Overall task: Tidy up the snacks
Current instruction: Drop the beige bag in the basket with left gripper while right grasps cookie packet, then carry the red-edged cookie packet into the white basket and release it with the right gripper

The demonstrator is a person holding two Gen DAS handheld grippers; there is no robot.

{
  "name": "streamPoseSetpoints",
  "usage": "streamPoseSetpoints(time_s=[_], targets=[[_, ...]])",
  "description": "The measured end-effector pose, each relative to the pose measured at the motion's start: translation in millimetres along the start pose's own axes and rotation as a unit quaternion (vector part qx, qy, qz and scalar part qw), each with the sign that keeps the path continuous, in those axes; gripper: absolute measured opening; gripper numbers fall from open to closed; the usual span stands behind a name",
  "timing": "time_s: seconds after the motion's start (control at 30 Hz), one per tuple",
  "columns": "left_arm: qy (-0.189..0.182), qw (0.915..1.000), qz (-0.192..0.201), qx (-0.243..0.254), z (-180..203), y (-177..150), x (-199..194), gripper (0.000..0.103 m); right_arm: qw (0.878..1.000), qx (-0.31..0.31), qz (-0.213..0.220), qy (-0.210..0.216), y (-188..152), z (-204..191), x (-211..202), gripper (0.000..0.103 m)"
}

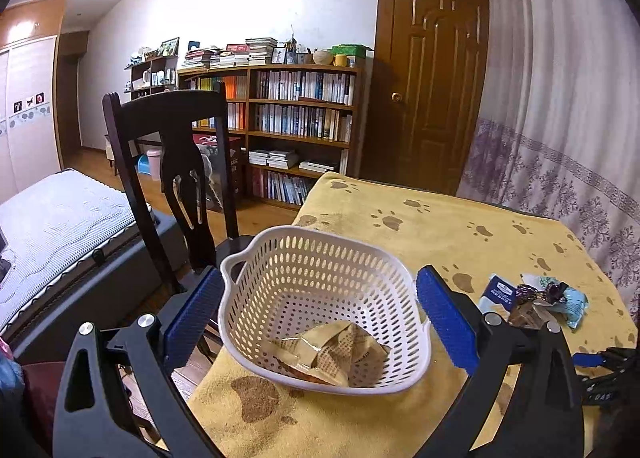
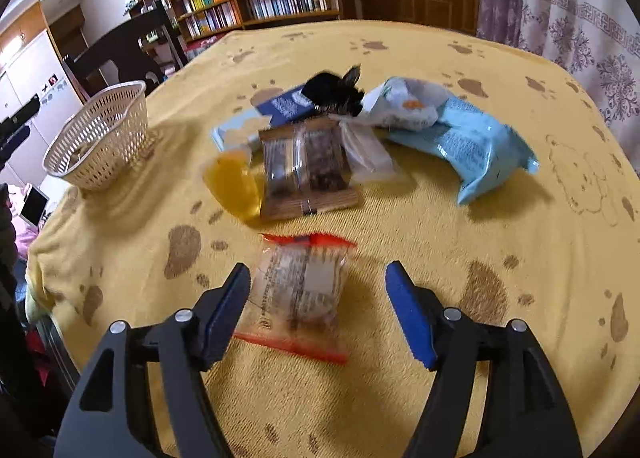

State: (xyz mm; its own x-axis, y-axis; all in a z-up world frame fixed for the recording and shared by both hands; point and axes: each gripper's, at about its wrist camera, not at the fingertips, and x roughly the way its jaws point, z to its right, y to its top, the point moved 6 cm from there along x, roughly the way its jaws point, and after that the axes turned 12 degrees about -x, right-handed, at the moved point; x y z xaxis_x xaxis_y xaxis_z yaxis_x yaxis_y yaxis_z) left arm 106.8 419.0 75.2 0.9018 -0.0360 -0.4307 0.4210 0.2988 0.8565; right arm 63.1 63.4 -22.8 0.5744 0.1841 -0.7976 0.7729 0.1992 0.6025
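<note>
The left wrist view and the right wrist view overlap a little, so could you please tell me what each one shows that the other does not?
Only the left wrist view shows the tan packet lying inside the basket, framed by the open left gripper. Only the right wrist view shows the red-edged clear packet between the open right gripper's fingers, plus the orange jelly cup. Both show the white basket, the light blue bag and the yellow paw-print cloth.

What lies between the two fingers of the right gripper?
In the right wrist view, a clear snack packet with red ends lies on the yellow cloth between the open right gripper fingers.
</note>
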Motion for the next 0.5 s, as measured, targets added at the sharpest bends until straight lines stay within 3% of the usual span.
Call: streamPoseSetpoints(time_s=[0.2, 0.27, 0.33, 0.5], targets=[[-0.005, 1.0, -0.004, 0.007, 4.5, -4.3, -1.5, 0.099, 0.999, -0.034, -0.017, -0.022, -0.3, -19.8, 16.1, 0.068], [-0.005, 1.0, -0.004, 0.006, 4.2, -4.3, -1.0, 0.099, 0.997, -0.059, -0.019, -0.052, -0.5, -24.9, 17.6, 0.06], [-0.005, 1.0, -0.006, 0.003, 2.9, -5.0, -0.6, 0.099, 0.997, -0.059, -0.02, -0.046, 0.5, -26.7, 15.4, 0.046], [-0.003, 1.0, -0.005, -0.002, -0.8, -4.9, -2.2, 0.099, 0.998, -0.056, -0.012, -0.039, 8.3, -31.8, 6.5, 0.044]])
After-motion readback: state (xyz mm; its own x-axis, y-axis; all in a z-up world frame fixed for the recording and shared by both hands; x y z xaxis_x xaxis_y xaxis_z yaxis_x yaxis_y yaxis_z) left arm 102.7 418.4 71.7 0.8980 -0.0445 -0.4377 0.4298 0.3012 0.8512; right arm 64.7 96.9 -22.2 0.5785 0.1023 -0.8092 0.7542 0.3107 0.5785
